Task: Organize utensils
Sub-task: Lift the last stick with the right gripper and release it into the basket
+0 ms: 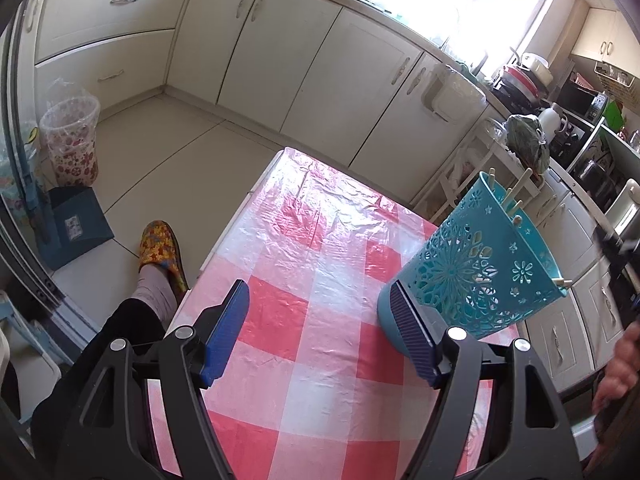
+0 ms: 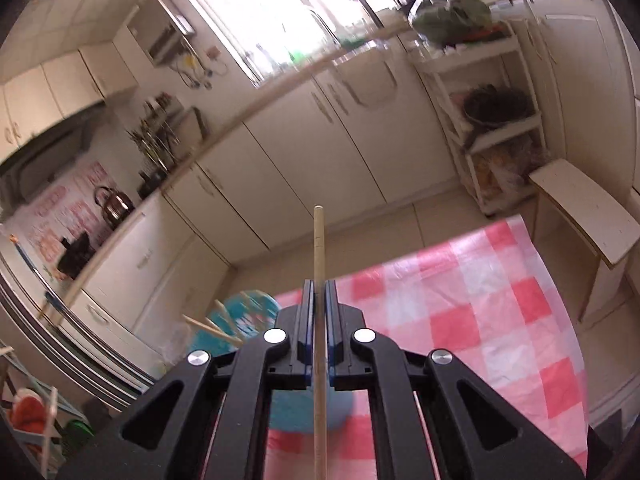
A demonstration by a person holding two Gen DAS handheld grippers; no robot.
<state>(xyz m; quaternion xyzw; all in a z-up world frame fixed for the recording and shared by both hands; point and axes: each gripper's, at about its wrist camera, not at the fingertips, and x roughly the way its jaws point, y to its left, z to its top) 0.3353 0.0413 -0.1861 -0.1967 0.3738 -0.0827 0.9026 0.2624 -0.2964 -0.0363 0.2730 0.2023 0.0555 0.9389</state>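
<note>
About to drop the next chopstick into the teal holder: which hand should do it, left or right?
Right. Its tongs are shut on a wooden chopstick, with the teal holder just below-left of them. The left tongs are open and empty, one finger beside the holder's base, probably better for steadying it.

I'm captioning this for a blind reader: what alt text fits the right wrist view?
The right gripper has its jaws shut on a wooden chopstick that points forward. Below and to the left stands a teal utensil holder with more chopsticks, on a table with a pink checked tablecloth.
</note>
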